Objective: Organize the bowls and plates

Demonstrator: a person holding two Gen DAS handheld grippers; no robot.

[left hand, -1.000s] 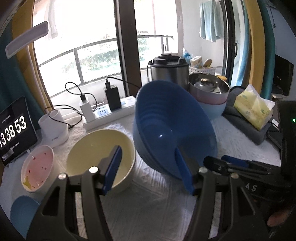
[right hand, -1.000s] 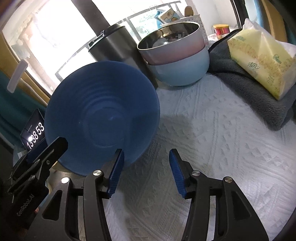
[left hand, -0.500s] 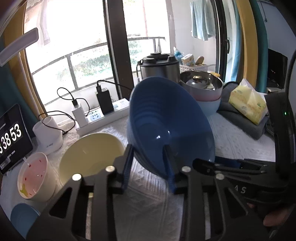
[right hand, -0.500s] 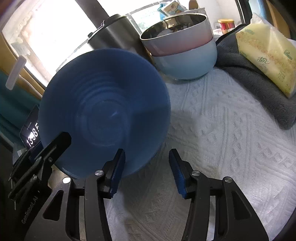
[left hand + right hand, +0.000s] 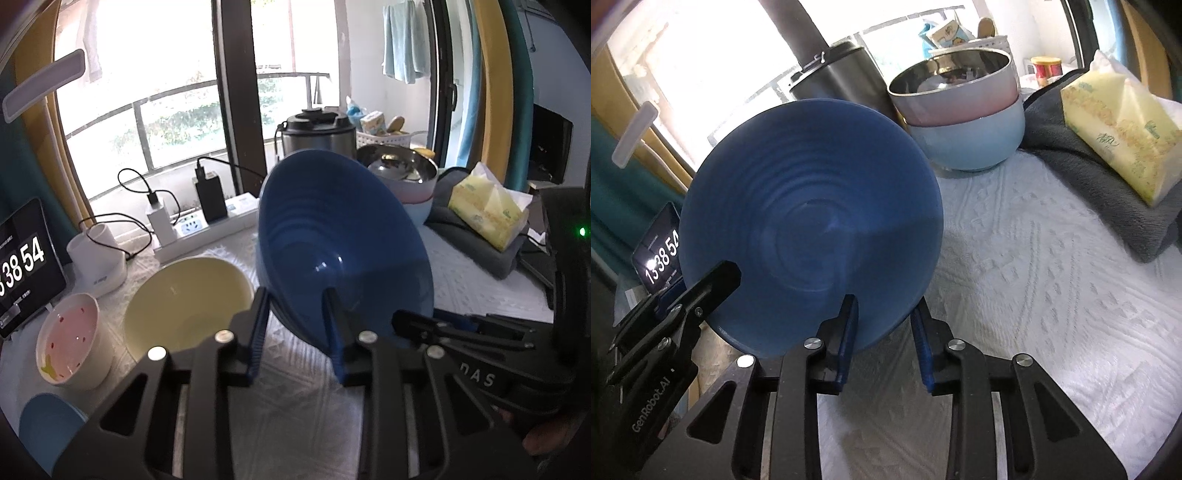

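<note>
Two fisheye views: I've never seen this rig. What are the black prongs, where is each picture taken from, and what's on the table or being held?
There is no robot here. A person holds a two-finger clamp in each hand, and a camera on each clamp looks forward along its fingers. One picture comes from the left gripper, the other from the right gripper. The black prongs with blue pads are their fingers. Both sets of jaws have just been closing. Each straddles the rim of the tilted blue bowl and appears to grip it, at two separate spots. On the white cloth sit a yellow bowl, a small pink-lined cup, a steel-lined bowl nested in a light blue bowl, and a tissue pack on a grey towel.
</note>
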